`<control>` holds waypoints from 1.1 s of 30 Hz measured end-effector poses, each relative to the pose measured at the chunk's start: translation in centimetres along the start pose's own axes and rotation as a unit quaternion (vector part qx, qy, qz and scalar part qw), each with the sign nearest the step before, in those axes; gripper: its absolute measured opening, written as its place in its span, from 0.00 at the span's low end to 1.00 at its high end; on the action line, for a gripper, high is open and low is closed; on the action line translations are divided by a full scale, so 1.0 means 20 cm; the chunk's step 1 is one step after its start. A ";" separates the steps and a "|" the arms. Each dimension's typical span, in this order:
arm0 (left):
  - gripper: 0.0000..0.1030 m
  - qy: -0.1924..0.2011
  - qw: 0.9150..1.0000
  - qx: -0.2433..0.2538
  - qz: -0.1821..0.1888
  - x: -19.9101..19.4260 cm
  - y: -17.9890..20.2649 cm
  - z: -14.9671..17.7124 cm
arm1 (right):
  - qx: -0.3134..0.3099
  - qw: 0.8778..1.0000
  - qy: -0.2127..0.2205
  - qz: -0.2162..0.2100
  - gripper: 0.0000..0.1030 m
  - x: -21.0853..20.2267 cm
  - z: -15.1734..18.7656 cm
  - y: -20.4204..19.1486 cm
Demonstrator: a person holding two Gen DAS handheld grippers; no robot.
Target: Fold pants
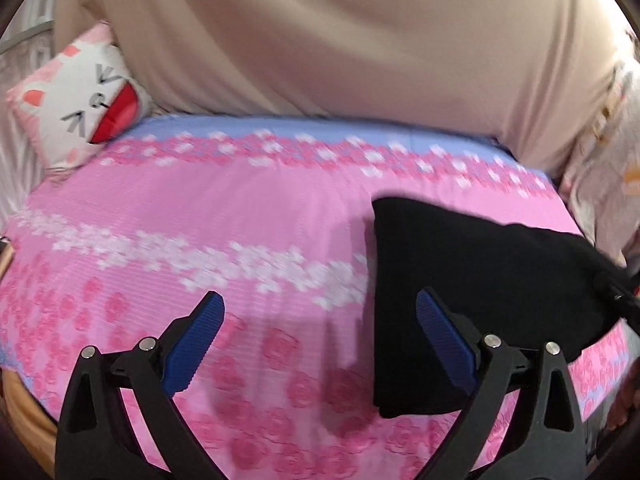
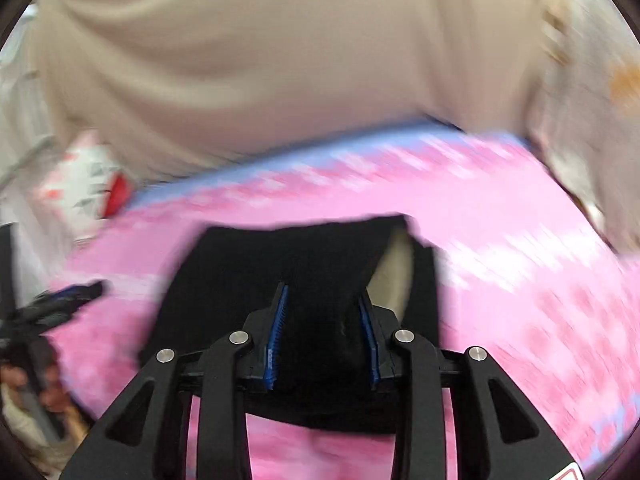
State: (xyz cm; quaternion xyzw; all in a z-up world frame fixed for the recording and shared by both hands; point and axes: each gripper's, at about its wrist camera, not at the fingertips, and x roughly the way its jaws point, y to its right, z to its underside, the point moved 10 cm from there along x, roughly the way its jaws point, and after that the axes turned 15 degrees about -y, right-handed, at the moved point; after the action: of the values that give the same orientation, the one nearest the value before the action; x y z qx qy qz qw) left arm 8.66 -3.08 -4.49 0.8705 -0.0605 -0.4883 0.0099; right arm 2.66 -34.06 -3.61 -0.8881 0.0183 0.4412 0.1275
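The black pants (image 1: 472, 280) are folded into a compact bundle over the pink flowered bedsheet (image 1: 200, 208). My left gripper (image 1: 320, 312) is open and empty, to the left of the bundle, above the sheet. In the right wrist view my right gripper (image 2: 324, 300) is shut on a thick fold of the black pants (image 2: 304, 256) and holds the bundle. A light inner lining (image 2: 394, 272) shows at the bundle's right side. The left gripper also shows in the right wrist view (image 2: 60, 300) at the far left.
A cat-face pillow (image 1: 80, 100) lies at the bed's far left corner. A beige curtain or cloth (image 1: 340, 40) hangs behind the bed. A wooden bed edge (image 1: 20, 400) runs along the near left. Light patterned fabric (image 1: 600, 152) sits at the right.
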 end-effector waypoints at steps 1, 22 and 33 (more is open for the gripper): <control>0.92 -0.017 1.000 0.009 0.006 0.07 0.05 0.02 | 0.025 0.999 -0.030 0.018 0.34 0.10 0.07 0.13; 0.45 -0.130 0.977 0.039 0.165 0.46 0.44 0.11 | 0.089 0.990 -0.050 -0.093 0.40 0.30 0.14 0.12; 0.51 -0.083 0.995 0.014 0.052 0.14 -0.09 0.18 | -0.041 0.988 -0.059 -0.140 0.48 0.25 0.20 -0.48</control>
State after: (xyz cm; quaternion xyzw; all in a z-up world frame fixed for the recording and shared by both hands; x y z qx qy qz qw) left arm 7.23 -1.36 -8.81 0.8230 -0.1132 -0.5564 0.0181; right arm 3.98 -23.36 -7.85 -0.8589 -0.1320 0.4708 0.1523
